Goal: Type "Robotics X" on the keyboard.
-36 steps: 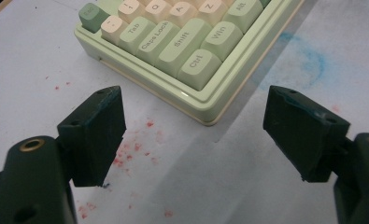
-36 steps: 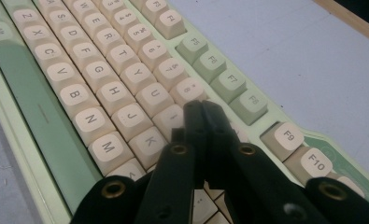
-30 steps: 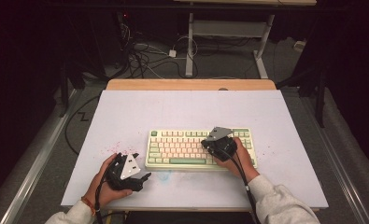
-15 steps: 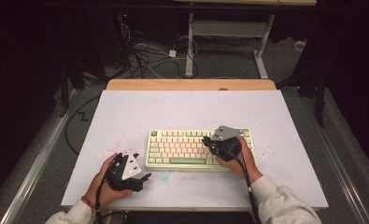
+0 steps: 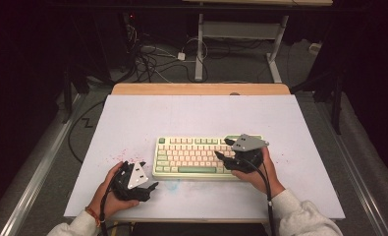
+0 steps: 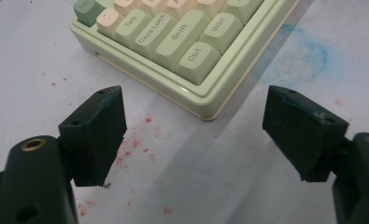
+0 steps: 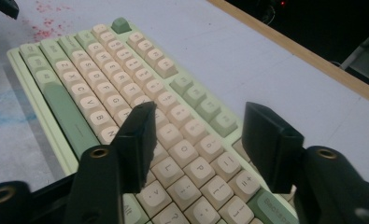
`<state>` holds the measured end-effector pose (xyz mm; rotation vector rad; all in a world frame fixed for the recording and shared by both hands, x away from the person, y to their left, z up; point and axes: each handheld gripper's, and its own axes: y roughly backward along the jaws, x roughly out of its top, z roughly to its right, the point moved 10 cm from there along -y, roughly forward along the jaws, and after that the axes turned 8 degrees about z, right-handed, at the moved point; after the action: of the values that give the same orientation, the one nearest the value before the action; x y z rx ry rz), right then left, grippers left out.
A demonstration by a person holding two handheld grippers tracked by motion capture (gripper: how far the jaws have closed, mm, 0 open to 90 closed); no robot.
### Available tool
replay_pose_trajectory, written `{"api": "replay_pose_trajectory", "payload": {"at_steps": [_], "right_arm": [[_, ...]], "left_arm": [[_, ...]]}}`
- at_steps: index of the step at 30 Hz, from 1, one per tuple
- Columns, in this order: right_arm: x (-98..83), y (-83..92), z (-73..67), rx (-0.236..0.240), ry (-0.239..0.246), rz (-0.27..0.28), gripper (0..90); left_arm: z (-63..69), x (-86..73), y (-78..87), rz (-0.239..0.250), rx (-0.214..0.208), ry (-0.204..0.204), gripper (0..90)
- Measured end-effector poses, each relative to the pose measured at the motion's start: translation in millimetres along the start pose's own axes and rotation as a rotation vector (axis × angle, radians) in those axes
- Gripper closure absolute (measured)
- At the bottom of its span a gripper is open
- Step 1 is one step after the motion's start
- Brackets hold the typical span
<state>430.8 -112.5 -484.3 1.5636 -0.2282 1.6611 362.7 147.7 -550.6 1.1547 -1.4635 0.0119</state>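
Two hand-held grippers, right hand-held gripper [image 5: 227, 150] over the keyboard [image 5: 191, 158], jaws just opening, nothing between, hiding some keys, left hand-held gripper [image 5: 150, 177] released on the bench [image 5: 191, 113], key letters readable only up close.

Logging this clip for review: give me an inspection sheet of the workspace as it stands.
Surface: white table top with red specks and a faint blue smear; wooden strip along the far edge.
Job's things: green and cream keyboard, flat, near the front.
Clutter: nothing seen.
Grippers: left gripper open, on the table beside the keyboard's left corner, nothing between the jaws. Right gripper above the keyboard's right half; its jaws have just been opening, nothing between them.
Cables: one trails from each gripper; a tangle on the floor behind the table.
Surroundings: dark room, metal frame legs.
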Motion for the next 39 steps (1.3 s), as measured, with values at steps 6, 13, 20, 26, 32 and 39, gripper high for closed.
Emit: {"api": "replay_pose_trajectory", "payload": {"at_steps": [6,13,20,26,32,39], "right_arm": [[-2.8,15.9,1.7,-0.034,0.012,0.030,30.7],[-11.2,36.1,7.2,-0.084,0.024,0.044,24.5],[-25.0,54.3,15.7,-0.133,0.012,0.043,23.8],[-35.4,67.7,23.5,-0.166,-0.008,0.041,23.6],[-48.3,76.9,24.3,-0.176,-0.011,0.021,23.6],[-58.5,82.1,20.2,-0.179,-0.004,0.003,23.1]], "left_arm": [[-0.7,1.0,1.0,0.009,0.005,0.023,22.9],[-1.4,2.4,2.0,0.016,0.009,0.026,23.2],[-2.2,2.3,2.8,0.010,0.002,0.038,23.5],[-4.0,2.3,3.6,0.008,0.007,0.050,28.8],[-3.6,7.3,6.1,0.040,-0.033,0.087,43.1],[-5.5,10.4,4.6,0.029,-0.077,0.119,71.6]]}}
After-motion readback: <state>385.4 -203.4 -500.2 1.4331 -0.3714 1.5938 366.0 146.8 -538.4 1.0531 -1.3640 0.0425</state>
